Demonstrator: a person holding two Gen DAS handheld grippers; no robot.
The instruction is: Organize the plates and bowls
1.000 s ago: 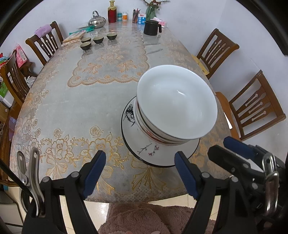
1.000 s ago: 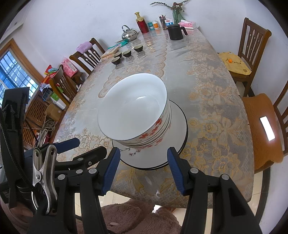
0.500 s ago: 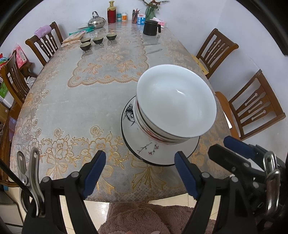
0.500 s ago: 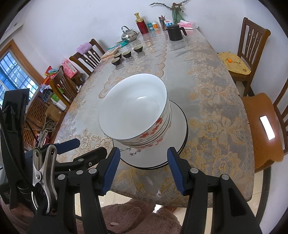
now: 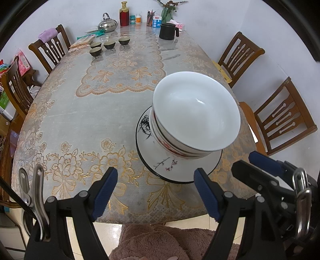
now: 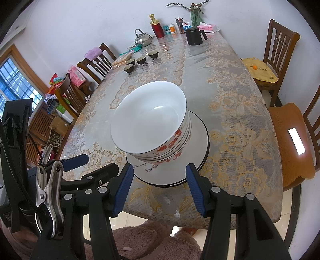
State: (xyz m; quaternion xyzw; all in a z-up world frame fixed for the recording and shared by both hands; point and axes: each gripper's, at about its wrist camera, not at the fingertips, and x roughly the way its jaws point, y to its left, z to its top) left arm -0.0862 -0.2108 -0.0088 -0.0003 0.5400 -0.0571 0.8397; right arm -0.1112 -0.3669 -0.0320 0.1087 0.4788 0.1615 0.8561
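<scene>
A stack of white bowls with red flower patterns [image 5: 196, 118] [image 6: 152, 124] stands on a stack of white black-rimmed plates [image 5: 170, 166] [image 6: 198, 132] near the table's front edge. My left gripper [image 5: 155, 192] hangs open over the table edge, below and left of the plates, with nothing between its blue pads. My right gripper [image 6: 158, 188] is open too, just in front of the plates' near rim, holding nothing. Each gripper shows in the other's view: the right gripper [image 5: 264, 160] at the right edge, the left gripper [image 6: 76, 160] at the left.
The long table [image 5: 90, 124] has a lace-patterned cover. At its far end stand several small dark cups [image 5: 109, 45], a steel kettle [image 5: 107, 25], a red bottle [image 5: 124, 15] and a black mug [image 5: 168, 31]. Wooden chairs [image 5: 284, 120] line both sides. A brown fluffy garment [image 6: 152, 240] lies below.
</scene>
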